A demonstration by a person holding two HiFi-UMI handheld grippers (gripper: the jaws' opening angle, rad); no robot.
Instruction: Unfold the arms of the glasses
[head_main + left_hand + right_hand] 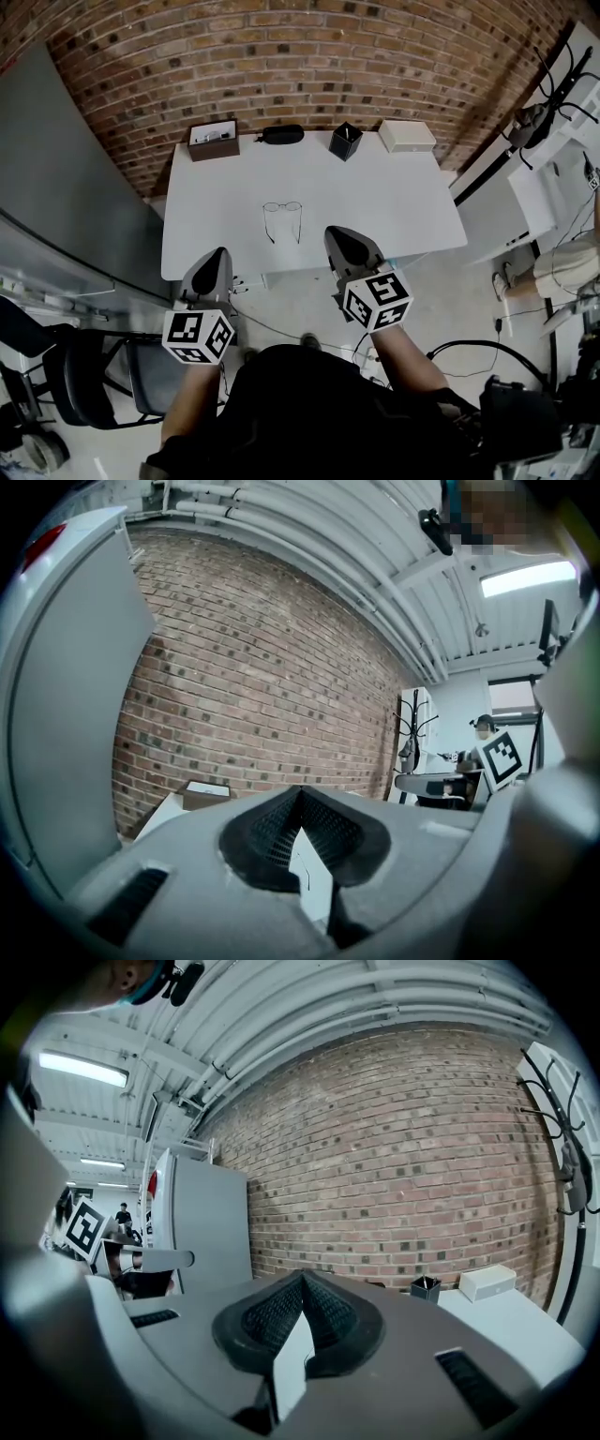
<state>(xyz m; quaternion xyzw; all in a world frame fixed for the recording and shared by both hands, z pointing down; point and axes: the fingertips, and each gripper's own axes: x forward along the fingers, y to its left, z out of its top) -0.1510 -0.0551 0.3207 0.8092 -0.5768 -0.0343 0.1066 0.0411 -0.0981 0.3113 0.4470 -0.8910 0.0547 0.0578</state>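
Both of your jaws are pressed together with nothing between them. Your left gripper (221,253) sits at the near edge of the table (394,202), towards its left corner, and your right gripper (336,232) reaches a little over that same edge further right. Each one points roughly level towards the brick wall (309,56).

The glasses (281,207) lie on the table between the lines of your two grippers and a bit further in, clear of both. Their lenses face the wall. The two arms stand out from the frame and run back towards you, so they look unfolded already.

Along the far edge of the table, from left to right, stand a brown box (214,142), a black case (282,134), a black cup (345,141) and a white box (407,136). All four are well apart from the glasses.
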